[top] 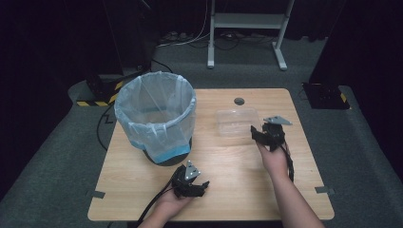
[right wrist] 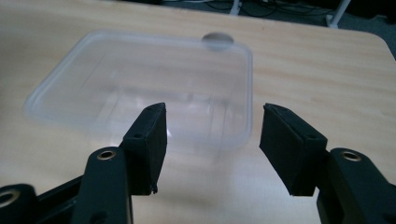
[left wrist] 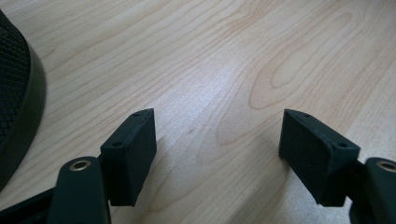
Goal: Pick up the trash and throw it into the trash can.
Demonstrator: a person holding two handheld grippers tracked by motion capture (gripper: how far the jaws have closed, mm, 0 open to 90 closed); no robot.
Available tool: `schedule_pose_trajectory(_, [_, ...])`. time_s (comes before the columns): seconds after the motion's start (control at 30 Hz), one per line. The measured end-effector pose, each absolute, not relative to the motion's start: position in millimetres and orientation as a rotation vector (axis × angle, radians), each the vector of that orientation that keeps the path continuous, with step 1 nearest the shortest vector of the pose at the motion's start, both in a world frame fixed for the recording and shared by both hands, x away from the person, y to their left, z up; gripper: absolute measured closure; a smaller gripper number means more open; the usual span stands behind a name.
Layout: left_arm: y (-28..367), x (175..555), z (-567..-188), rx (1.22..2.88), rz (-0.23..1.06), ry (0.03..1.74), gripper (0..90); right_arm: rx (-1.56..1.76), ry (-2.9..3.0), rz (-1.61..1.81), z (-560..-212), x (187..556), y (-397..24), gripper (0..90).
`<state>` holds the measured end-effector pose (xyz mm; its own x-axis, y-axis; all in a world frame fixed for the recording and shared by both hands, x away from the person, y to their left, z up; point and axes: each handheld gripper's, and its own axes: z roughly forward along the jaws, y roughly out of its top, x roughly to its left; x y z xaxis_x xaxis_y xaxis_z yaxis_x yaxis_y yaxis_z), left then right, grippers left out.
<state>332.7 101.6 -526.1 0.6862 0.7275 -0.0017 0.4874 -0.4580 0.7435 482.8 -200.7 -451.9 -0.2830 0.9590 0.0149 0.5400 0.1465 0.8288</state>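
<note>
A clear plastic container (top: 236, 122) lies open side up on the wooden table (top: 223, 185), right of a black bin lined with a pale blue bag (top: 156, 116). My right gripper (top: 261, 134) hovers at the container's near right corner, open; in the right gripper view the container (right wrist: 140, 86) lies just beyond the jaws, with its near right corner in the gap of the gripper (right wrist: 212, 135). My left gripper (top: 199, 189) rests low near the table's front edge, open and empty. In the left gripper view bare wood lies within the gap of the gripper (left wrist: 219, 135), with the bin's black base (left wrist: 18, 93) at the left.
A round cable hole (top: 239, 101) sits in the table's far side behind the container. Beyond the table stand a white metal frame (top: 247, 28) and cables on grey carpet. A black box with yellow-striped tape (top: 102, 88) is behind the bin.
</note>
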Motion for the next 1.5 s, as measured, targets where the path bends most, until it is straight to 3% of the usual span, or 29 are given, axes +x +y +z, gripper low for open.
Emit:
schedule_pose_trajectory(0.27, [101.9,332.2,-526.2,2.15,0.409,0.911,27.6,1.591,1.844,1.024,-461.5,544.3,-204.2,38.2])
schedule_pose_trajectory(0.47, [101.5,331.3,-526.3,2.144,0.408,0.92,27.7,1.665,1.896,1.01,-473.8,553.7,-209.7,38.4])
schedule_pose_trajectory(0.7, [100.9,330.7,-526.2,2.15,0.402,0.91,27.8,1.566,1.991,1.038,-472.6,527.6,-197.1,50.5])
schedule_pose_trajectory(0.9, [100.7,330.6,-526.2,2.151,0.401,0.906,28.4,1.483,2.052,1.085,-474.2,490.4,-190.7,51.3])
schedule_pose_trajectory(1.03, [102.8,328.0,-523.9,2.11,0.454,0.91,43.1,1.418,2.102,1.096,-473.4,457.8,-183.2,54.4])
schedule_pose_trajectory(1.17, [108.3,333.7,-508.7,1.974,0.468,0.954,47.8,1.393,2.111,1.11,-474.0,435.1,-180.5,55.4])
schedule_pose_trajectory(1.2, [109.2,336.7,-496.3,1.919,0.564,0.968,49.0,1.364,2.117,1.099,-475.0,422.7,-180.1,56.5])
schedule_pose_trajectory(1.5, [93.6,363.4,-485.2,1.836,0.657,1.03,44.4,1.372,2.143,1.12,-490.1,405.1,-182.4,56.8])
